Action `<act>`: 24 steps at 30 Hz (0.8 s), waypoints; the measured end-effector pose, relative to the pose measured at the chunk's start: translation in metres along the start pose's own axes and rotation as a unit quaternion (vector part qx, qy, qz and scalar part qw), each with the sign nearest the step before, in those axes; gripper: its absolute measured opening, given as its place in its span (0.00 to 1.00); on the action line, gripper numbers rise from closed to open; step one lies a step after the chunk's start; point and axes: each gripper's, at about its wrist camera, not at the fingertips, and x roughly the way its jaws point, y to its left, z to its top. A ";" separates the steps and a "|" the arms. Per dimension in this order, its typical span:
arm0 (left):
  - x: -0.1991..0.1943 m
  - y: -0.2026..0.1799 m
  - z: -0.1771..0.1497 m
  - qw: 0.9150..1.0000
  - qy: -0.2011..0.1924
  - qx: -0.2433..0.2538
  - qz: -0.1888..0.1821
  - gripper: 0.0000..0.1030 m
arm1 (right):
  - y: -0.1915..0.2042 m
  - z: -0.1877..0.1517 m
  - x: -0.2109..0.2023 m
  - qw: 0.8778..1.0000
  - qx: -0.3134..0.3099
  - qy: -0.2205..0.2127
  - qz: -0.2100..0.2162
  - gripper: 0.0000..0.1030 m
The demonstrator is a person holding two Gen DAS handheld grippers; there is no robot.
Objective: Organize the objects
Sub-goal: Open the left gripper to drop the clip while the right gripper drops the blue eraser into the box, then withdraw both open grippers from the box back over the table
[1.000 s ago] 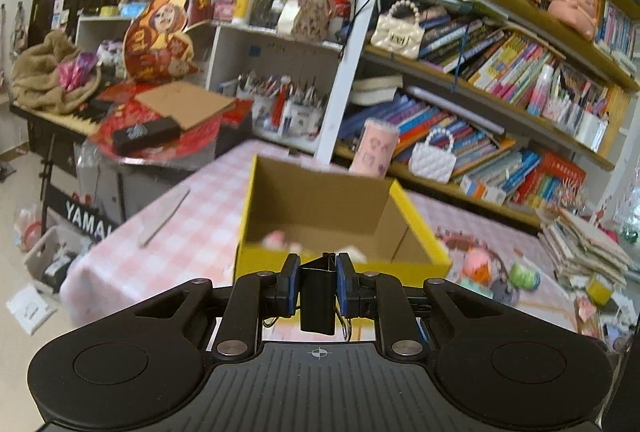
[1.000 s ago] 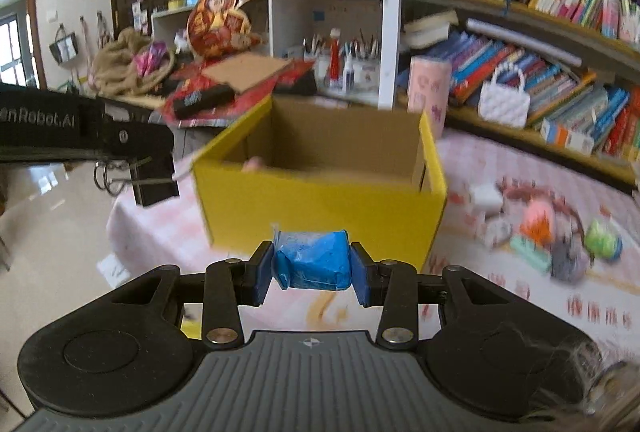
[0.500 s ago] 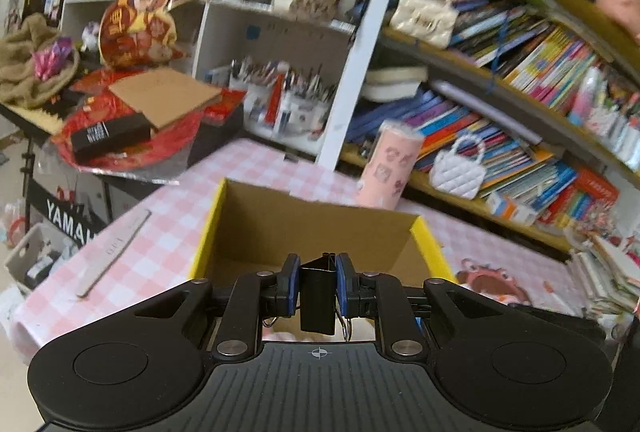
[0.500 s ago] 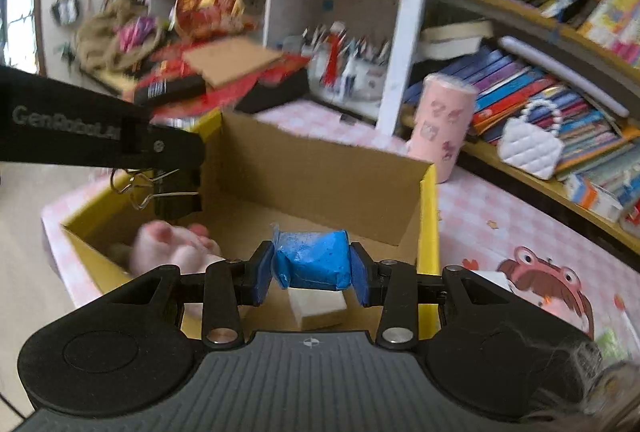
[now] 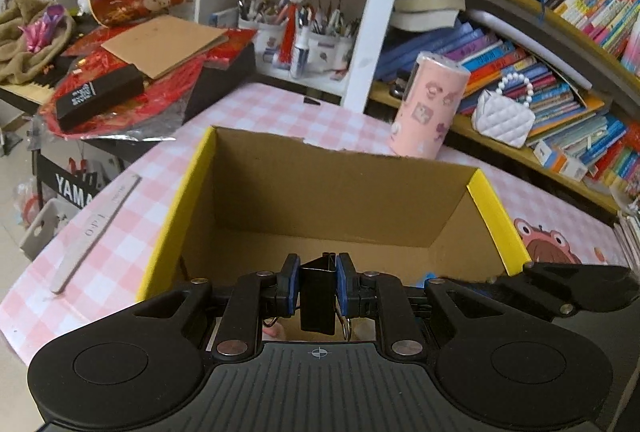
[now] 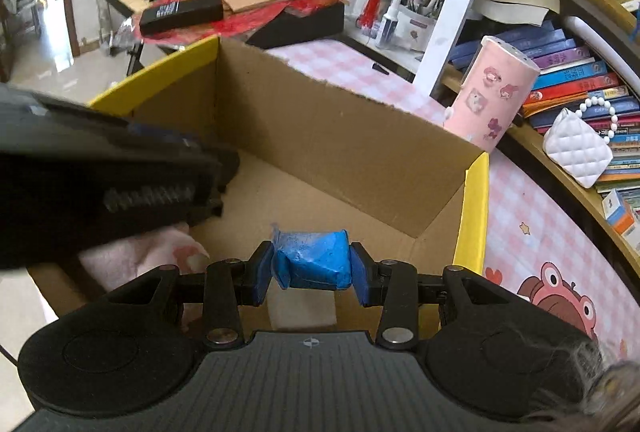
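Note:
An open cardboard box with yellow outer walls (image 5: 496,216) stands on a pink checked tablecloth. My left gripper (image 5: 318,272) hangs over the box's near edge with a black binder clip (image 5: 317,306) between its pads. Its jaws are starting to open, but the pads still touch the clip. My right gripper (image 6: 312,274) is shut on a blue wrapped packet (image 6: 320,256) above the inside of the box (image 6: 474,216). A pink plush item (image 6: 160,252) and a white block (image 6: 304,308) lie on the box floor. The left gripper's black body (image 6: 100,184) fills the left of the right wrist view.
A pink printed tin (image 5: 430,104) stands just behind the box. A grey nail file (image 5: 94,228) lies on the cloth to its left. Crowded bookshelves with a white quilted purse (image 5: 504,116) run behind, and a black case on red paper (image 5: 100,94) sits far left.
Both grippers came forward and down from in front of the box to over its opening, each still carrying its item. The right wrist view has tilted.

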 end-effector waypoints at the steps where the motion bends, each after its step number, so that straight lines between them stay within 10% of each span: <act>1: 0.000 -0.001 0.001 1.000 -0.001 0.002 0.001 0.20 | -0.001 0.000 -0.002 1.000 0.002 -0.005 -0.001 0.40; 7: -0.029 -0.005 0.004 0.998 -0.062 0.011 -0.005 0.69 | -0.009 0.001 -0.023 0.998 0.020 -0.054 -0.010 0.45; 16: -0.118 0.003 -0.007 0.986 -0.166 -0.007 -0.008 0.81 | -0.014 -0.021 -0.107 0.981 0.100 -0.154 -0.060 0.43; 24: -0.178 0.017 -0.043 0.985 -0.171 0.009 0.019 0.86 | 0.021 -0.065 -0.164 0.974 0.143 -0.163 -0.066 0.43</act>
